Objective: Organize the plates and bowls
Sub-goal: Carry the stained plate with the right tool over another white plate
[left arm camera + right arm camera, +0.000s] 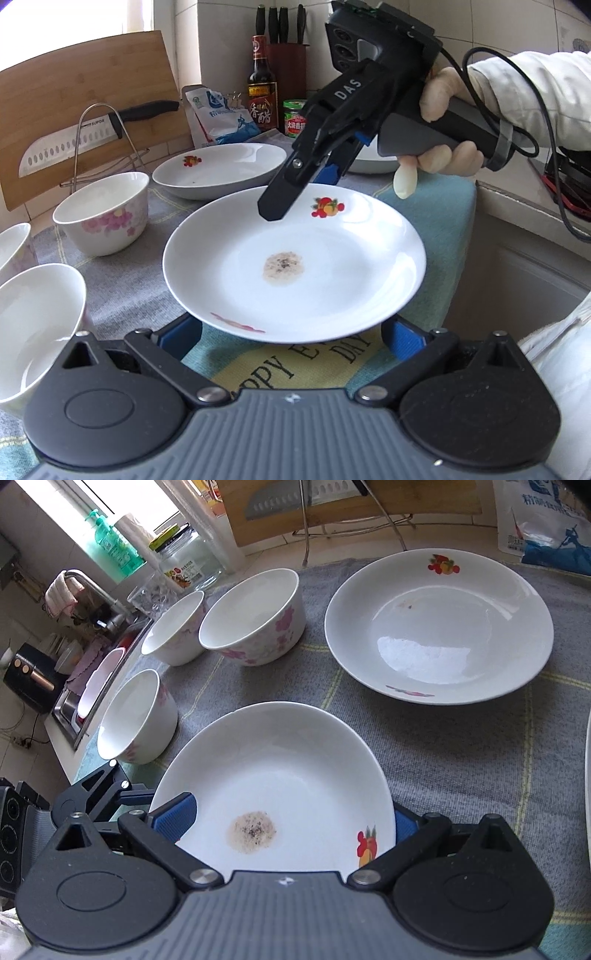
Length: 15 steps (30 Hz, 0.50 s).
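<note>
I see a gray cloth [424, 746] with yellow lines over the counter, and a teal towel [439, 221] with printed letters at its near edge. A bamboo cutting board [85, 107] leans at the back, a metal rack [107, 147] in front of it holding a cleaver [70, 146]. Beside it: a white and blue bag [221, 118], a dark sauce bottle [262, 88], a green-lidded jar [294, 118], a red knife block [288, 66]. From the right wrist I also see a green soap bottle [114, 546], a glass jar [188, 561], a faucet [92, 587].

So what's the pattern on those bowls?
Pink flowers on white bowls, clearest in the right wrist view.
</note>
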Motion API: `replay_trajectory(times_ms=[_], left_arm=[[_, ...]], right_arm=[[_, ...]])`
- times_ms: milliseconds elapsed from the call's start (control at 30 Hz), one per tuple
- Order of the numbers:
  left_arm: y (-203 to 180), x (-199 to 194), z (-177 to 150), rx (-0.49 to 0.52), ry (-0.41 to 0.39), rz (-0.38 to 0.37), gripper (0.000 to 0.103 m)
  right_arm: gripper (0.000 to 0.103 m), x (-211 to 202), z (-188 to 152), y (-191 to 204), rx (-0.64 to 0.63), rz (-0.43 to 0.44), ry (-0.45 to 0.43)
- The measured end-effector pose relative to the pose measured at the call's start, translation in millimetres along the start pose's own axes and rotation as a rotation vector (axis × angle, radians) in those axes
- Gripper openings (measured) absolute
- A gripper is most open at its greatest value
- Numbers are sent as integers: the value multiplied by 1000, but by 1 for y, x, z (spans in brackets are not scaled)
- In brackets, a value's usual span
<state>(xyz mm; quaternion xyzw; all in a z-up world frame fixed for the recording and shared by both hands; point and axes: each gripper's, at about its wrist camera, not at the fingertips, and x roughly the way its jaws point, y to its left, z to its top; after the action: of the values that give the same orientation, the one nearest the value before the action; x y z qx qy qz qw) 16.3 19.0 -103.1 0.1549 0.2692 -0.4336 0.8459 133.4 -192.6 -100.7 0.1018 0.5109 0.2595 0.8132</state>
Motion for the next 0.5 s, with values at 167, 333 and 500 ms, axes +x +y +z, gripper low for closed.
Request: replay_trajectory(times_ms=[167,333,500], left_arm=[[-1,1,1,-4,6,4,102],[0,2,5,4,27,-2,102],[-1,-2,16,4,26,-15,102]], right_arm=[[103,1,2,0,5,3,7],[103,-2,0,-1,19,18,0],[103,-14,1,-2,17,23,-15]])
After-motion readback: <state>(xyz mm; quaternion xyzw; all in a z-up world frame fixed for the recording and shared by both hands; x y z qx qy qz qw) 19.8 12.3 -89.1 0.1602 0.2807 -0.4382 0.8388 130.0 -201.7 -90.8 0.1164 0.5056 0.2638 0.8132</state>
